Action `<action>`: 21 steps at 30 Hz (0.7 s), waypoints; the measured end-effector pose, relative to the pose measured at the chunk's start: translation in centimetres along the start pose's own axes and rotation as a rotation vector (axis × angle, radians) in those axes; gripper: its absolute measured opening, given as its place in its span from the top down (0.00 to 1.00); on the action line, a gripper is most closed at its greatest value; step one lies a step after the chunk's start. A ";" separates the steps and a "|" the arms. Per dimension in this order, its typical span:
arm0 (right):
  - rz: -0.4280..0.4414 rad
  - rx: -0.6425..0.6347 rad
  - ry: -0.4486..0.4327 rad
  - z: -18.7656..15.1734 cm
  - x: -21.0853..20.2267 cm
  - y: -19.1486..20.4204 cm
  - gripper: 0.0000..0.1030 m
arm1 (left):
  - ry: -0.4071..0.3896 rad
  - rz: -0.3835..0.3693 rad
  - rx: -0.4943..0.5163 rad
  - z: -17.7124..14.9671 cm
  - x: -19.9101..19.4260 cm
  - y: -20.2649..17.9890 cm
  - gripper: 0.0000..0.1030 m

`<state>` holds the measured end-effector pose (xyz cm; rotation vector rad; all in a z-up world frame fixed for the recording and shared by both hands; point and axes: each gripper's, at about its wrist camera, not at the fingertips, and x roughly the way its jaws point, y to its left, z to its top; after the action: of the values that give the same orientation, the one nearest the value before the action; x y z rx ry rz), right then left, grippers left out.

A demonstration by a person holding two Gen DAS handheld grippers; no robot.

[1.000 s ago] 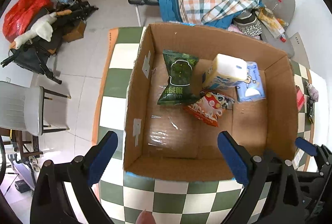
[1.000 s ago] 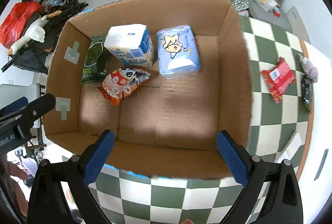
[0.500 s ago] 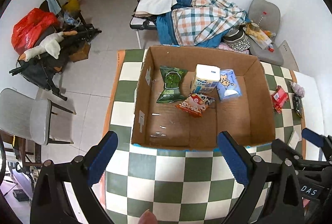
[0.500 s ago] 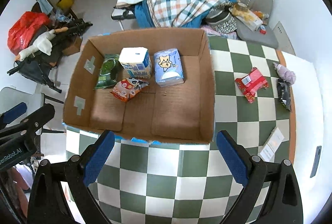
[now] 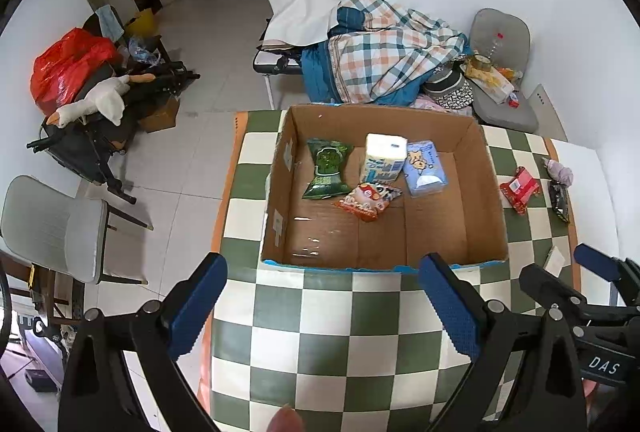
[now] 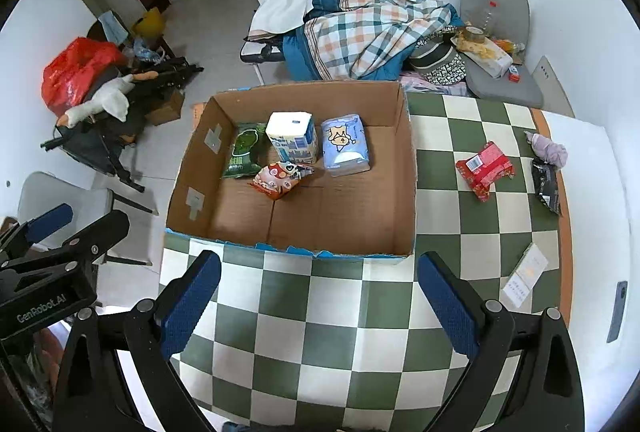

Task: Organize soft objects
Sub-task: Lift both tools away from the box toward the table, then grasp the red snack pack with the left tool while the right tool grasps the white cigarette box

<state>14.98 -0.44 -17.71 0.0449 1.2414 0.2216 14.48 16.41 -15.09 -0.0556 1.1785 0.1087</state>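
Observation:
An open cardboard box (image 5: 276, 191) (image 6: 408, 167) stands on the green-and-white checkered table (image 5: 320, 332) (image 6: 320, 312). Inside lie a green snack bag (image 5: 326, 169) (image 6: 244, 151), a white tissue pack (image 5: 382, 157) (image 6: 292, 135), a blue tissue pack (image 5: 424, 167) (image 6: 346, 145) and an orange snack bag (image 5: 366, 195) (image 6: 280, 179). To the right of the box lie a red packet (image 5: 519, 187) (image 6: 485, 167), a black packet (image 6: 546, 183) and a lilac cloth (image 6: 548, 147). My left gripper (image 5: 322, 304) and right gripper (image 6: 318, 300) are both open and empty, above the table in front of the box.
A white card (image 6: 526, 274) lies near the table's right edge. Beyond the table are a bed with a plaid blanket (image 5: 384, 51), a grey chair (image 5: 500, 71), a white chair (image 5: 52, 228) at the left and clutter with a red bag (image 5: 68, 63).
Both grippers have pulled back and up from over the box. The box and the table look smaller and more of the room is in view. Both stay open.

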 end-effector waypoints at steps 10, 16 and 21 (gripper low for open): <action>-0.003 0.223 0.014 -0.3 -1.1 -10.5 0.03 | 0.005 -0.089 0.214 4.6 0.7 -12.6 0.04; -0.148 0.447 0.051 -2.4 0.4 -23.1 0.03 | 0.097 -0.114 0.450 8.1 6.4 -25.3 0.04; -0.177 0.643 0.151 -5.3 5.1 -32.9 0.03 | 0.203 -0.091 0.628 9.3 13.6 -34.4 0.04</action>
<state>16.27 -32.14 -29.22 0.4786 1.4166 -0.3400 32.11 -16.11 -24.54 0.4414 1.3649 -0.3564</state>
